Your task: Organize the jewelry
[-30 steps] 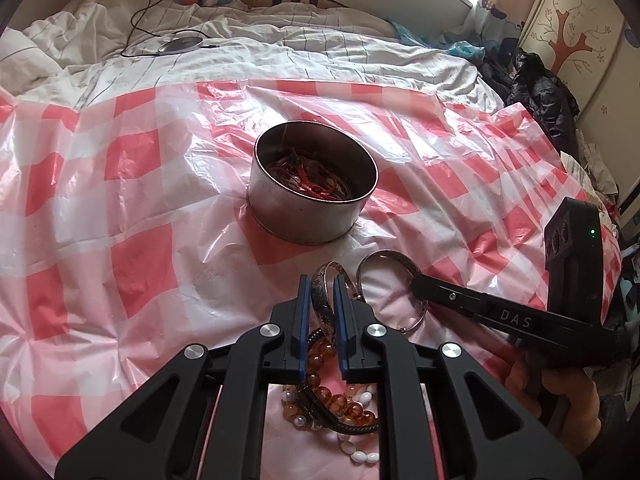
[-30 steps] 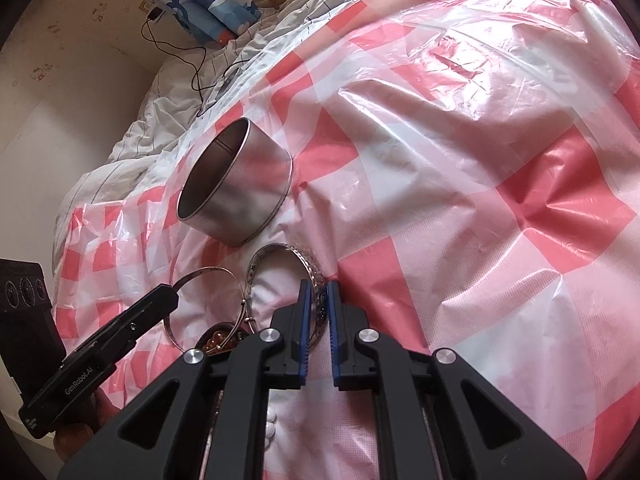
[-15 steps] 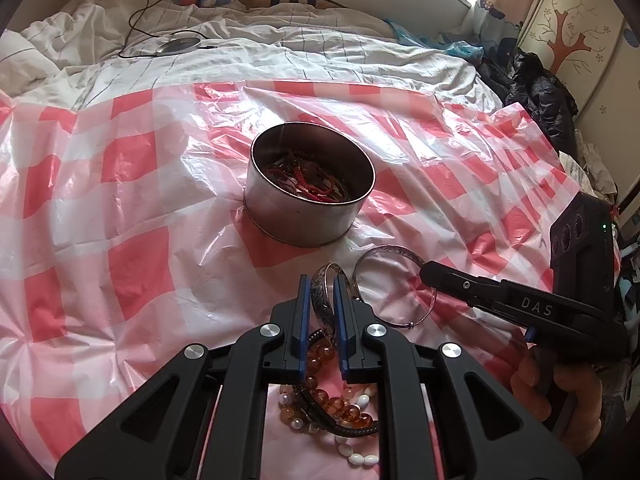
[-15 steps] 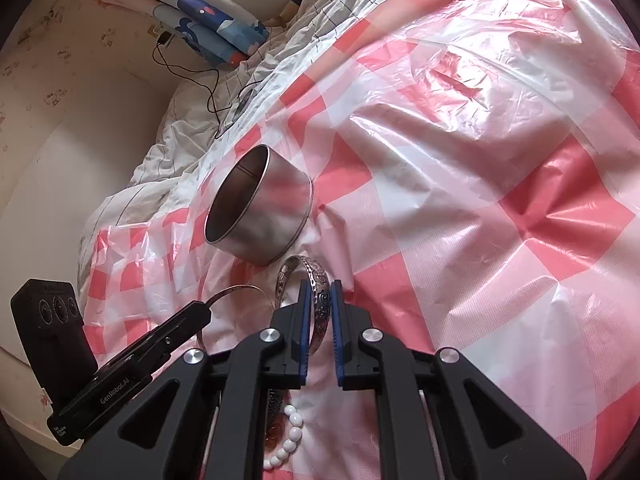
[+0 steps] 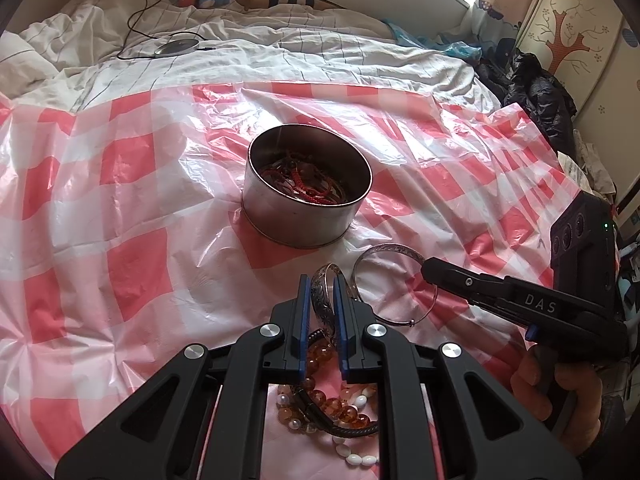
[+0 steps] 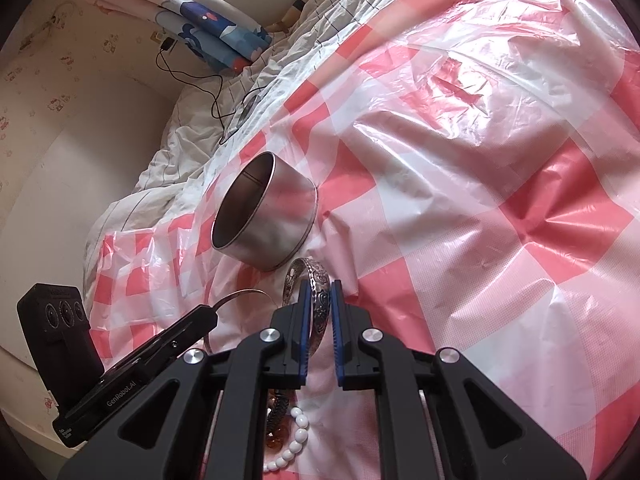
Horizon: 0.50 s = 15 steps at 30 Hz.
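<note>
**Two bangles gripped beside the jewelry tin**

A bed lies under a red-and-white checked plastic sheet, with a round metal tin upright on it, red cords and other pieces inside. Just short of the tin, the left gripper has its fingers narrowed onto an engraved silver bangle. The right gripper is clamped on a second silver bangle just beside it. Amber and white bead bracelets lie heaped below the left gripper.
</note>
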Available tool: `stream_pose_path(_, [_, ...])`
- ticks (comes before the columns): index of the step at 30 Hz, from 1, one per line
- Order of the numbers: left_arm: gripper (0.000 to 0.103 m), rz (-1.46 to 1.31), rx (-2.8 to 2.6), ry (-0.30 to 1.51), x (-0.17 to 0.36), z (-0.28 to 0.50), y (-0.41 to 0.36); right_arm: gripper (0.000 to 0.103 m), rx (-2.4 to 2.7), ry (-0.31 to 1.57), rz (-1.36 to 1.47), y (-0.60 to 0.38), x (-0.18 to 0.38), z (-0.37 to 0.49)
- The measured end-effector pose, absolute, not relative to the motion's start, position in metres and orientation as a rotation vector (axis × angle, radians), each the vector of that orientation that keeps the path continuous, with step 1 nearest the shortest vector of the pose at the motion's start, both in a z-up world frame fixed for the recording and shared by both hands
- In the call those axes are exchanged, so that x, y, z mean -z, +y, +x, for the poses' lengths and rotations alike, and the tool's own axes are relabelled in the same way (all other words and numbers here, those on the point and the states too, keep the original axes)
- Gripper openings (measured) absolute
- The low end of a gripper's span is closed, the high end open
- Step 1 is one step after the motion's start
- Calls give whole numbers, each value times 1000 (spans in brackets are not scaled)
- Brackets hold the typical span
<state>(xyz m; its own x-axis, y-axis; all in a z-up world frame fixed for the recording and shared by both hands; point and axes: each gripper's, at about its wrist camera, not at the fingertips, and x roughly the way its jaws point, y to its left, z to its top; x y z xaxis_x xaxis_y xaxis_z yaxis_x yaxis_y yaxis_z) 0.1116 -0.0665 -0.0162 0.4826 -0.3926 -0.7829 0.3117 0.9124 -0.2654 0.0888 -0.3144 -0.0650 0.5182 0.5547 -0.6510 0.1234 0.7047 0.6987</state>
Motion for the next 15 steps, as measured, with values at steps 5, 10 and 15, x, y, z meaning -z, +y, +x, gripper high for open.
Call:
stream_pose_path(5, [10,-91,430,977,16,111,-66,10,-294,1018,771,-314,65,89])
stream_pose_path(10, [10,-92,431,977,16,111,-66,10,-297,1019,772,-312,65,89])
stream_pose_path(15, [10,-92,431,976,16,111,-66,11,-299,1017,779,-312,65,88])
